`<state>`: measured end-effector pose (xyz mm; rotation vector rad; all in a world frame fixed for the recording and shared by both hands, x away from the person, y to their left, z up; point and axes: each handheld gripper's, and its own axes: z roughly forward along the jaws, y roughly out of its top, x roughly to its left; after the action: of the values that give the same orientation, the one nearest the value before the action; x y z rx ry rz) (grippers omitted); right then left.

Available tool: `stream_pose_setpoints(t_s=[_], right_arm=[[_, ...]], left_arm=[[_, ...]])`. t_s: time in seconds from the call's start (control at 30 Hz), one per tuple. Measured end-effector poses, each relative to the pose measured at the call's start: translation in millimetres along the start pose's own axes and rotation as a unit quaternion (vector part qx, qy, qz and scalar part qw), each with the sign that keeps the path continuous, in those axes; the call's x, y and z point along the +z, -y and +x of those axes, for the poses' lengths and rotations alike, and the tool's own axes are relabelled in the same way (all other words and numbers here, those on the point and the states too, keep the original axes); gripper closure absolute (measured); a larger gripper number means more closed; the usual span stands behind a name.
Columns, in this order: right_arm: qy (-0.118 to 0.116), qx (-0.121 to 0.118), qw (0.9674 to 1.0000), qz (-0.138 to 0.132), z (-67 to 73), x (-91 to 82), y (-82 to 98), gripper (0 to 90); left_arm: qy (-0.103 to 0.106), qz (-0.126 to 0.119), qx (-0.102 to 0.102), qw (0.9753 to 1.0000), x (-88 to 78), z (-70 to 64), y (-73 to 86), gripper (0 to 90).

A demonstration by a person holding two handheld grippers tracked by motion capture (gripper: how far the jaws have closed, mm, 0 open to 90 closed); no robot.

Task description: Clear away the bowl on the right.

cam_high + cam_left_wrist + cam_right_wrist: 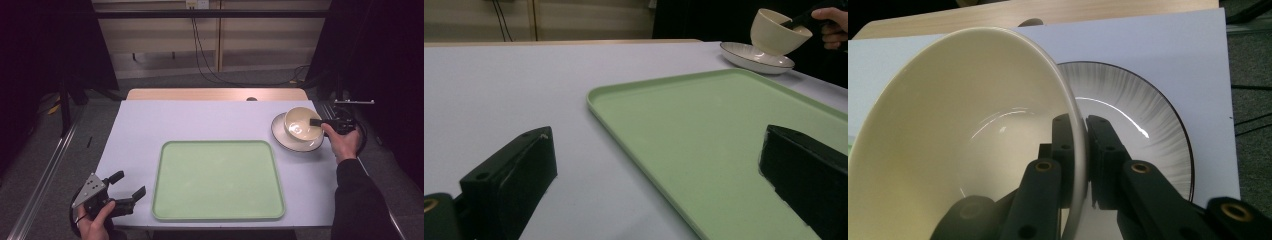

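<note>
**Bowl pinched by its rim above the plate**

At the right edge of the high view, the right gripper [317,122] is clamped on the near wall of a cream bowl [301,124], one jaw inside and one outside. In the right gripper view the two jaws meet on either side of the rim, the bowl [948,130] taking up the left and centre of the frame, tilted. Behind and under it lies a white plate [1153,125] with a dark edge. From the left gripper view, in the upper right of the frame, the bowl [778,31] looks lifted and tipped above the plate [754,57], though whether its foot touches the plate is hard to tell.

A pale green tray [218,181] sits at the lower centre of the high view on the white table [200,120], bare. The left gripper [126,187] rests at the lower left, just beside the tray's left edge, jaws spread wide with nothing between them.
</note>
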<state>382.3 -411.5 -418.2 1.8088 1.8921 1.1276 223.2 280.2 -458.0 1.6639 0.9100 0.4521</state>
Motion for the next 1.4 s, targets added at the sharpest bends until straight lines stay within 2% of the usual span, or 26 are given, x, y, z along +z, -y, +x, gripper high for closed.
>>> stream_pose_setpoints(t_s=[0.17, 0.4, 0.53, 0.6, 0.73, 0.83, 0.93, 0.97, 1.13, 1.17, 1.4], right_arm=[[-0.016, -0.012, 0.9998, -0.004, 5.6, -9.0, -5.1, 83.3], [-0.024, -0.021, 0.9994, -0.015, 11.2, -18.0, -10.2, 83.3], [-0.03, -0.026, 0.999, -0.021, 13.9, -23.4, -13.4, 83.3], [-0.033, -0.032, 0.9986, -0.025, 15.5, -24.8, -14.7, 83.3], [-0.047, -0.039, 0.9979, -0.021, 23.8, -28.7, -17.6, 83.3], [-0.055, -0.051, 0.9969, -0.023, 30.1, -29.3, -19.8, 83.3], [-0.06, -0.054, 0.9965, -0.023, 34.0, -29.9, -21.2, 83.3], [-0.069, -0.053, 0.9959, -0.023, 37.1, -30.9, -22.5, 83.3], [-0.076, -0.062, 0.9949, -0.024, 43.4, -32.4, -24.3, 83.3], [-0.084, -0.063, 0.9943, -0.02, 46.6, -32.3, -24.8, 83.3], [-0.089, -0.072, 0.9933, -0.011, 55.0, -28.6, -24.7, 83.3]], left_arm=[[0.001, -0.002, -0.002, 1.0, 0.7, 0.0, -0.1, 1.9], [0.0, 0.0, 0.001, 1.0, 0.1, -0.1, -0.1, 1.9], [-0.001, -0.002, -0.005, 1.0, 0.6, -0.2, 0.0, 1.9], [-0.002, -0.001, 0.002, 1.0, 0.6, -0.1, -0.3, 1.9], [-0.001, -0.002, -0.003, 1.0, 0.5, -0.2, -0.1, 1.9], [0.001, -0.001, -0.001, 1.0, 0.5, -0.1, -0.2, 1.9], [0.001, -0.002, -0.001, 1.0, 0.7, 0.0, -0.2, 1.9], [0.001, -0.001, 0.001, 1.0, 0.7, 0.3, -0.3, 1.9], [0.001, -0.001, 0.002, 1.0, 0.9, 0.2, -0.4, 1.9], [0.001, -0.001, 0.001, 1.0, 0.9, 0.1, -0.4, 1.9], [0.006, 0.0, 0.002, 1.0, 1.0, 0.3, -0.7, 1.9]])
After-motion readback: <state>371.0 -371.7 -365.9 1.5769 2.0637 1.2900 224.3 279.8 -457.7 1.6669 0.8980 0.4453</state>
